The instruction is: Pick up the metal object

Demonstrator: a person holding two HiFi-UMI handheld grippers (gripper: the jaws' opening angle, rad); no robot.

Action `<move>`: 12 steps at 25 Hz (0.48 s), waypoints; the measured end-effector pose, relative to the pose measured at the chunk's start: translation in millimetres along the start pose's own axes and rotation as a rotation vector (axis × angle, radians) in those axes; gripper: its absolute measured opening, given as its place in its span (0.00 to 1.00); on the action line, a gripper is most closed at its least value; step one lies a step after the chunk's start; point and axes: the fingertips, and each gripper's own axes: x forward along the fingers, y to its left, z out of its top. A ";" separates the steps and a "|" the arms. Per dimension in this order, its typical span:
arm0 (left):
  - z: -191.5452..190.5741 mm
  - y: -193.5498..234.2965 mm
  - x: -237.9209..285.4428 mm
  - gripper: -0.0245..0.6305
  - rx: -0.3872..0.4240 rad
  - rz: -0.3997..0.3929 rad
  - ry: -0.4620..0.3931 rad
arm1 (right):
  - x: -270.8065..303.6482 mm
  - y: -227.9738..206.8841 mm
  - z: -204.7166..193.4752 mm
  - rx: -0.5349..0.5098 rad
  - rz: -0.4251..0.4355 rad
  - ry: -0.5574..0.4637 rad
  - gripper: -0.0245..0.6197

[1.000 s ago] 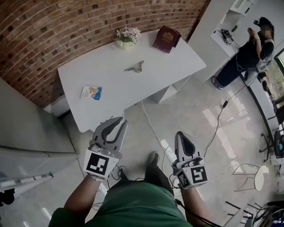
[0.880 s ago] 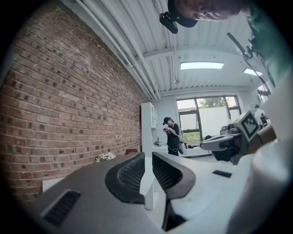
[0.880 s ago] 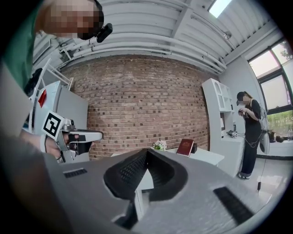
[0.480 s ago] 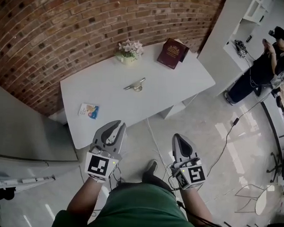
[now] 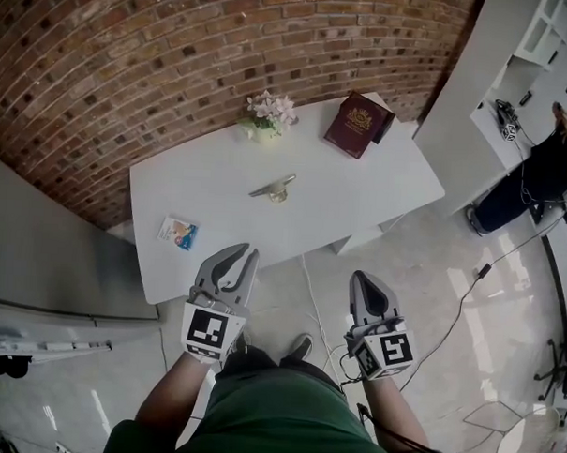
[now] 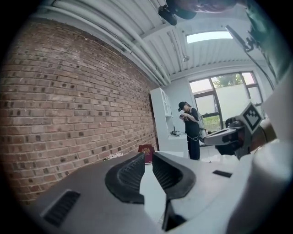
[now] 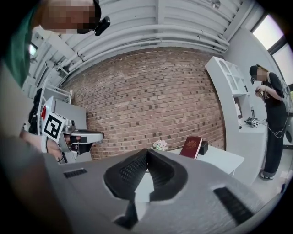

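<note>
The metal object, a small silvery piece, lies near the middle of the white table. Both grippers hang over the floor in front of the table, well short of it. My left gripper has a narrow gap between its jaws and holds nothing. My right gripper has its tips together, with nothing in them. In both gripper views the jaws point toward the table, and I cannot make out the metal object there.
On the table stand a small pot of flowers, a dark red book and a small printed card. A brick wall backs the table. A person stands at a white shelf on the right. A cable runs across the floor.
The table has shifted right and slightly nearer in the head view as I step toward it. Both grippers keep the same pose and the same jaw gaps.
</note>
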 end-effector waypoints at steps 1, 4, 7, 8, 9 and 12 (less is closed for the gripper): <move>-2.3 4.1 5.4 0.11 0.011 0.006 0.005 | 5.0 -1.5 -0.5 0.001 0.007 0.002 0.04; -10.5 19.0 22.8 0.11 0.030 0.021 0.018 | 21.3 -5.5 0.3 0.004 0.016 0.014 0.04; -21.2 38.0 42.8 0.11 0.032 0.027 0.032 | 38.4 -10.9 2.6 0.004 -0.003 0.022 0.04; -25.7 44.7 50.6 0.11 0.035 0.026 0.037 | 44.4 -13.1 3.5 0.004 -0.013 0.026 0.04; -30.6 50.8 58.9 0.11 0.039 0.022 0.042 | 50.4 -15.5 4.1 0.004 -0.026 0.030 0.04; -46.2 65.6 85.1 0.11 0.065 -0.011 0.061 | 69.3 -23.5 7.8 -0.002 -0.075 0.040 0.04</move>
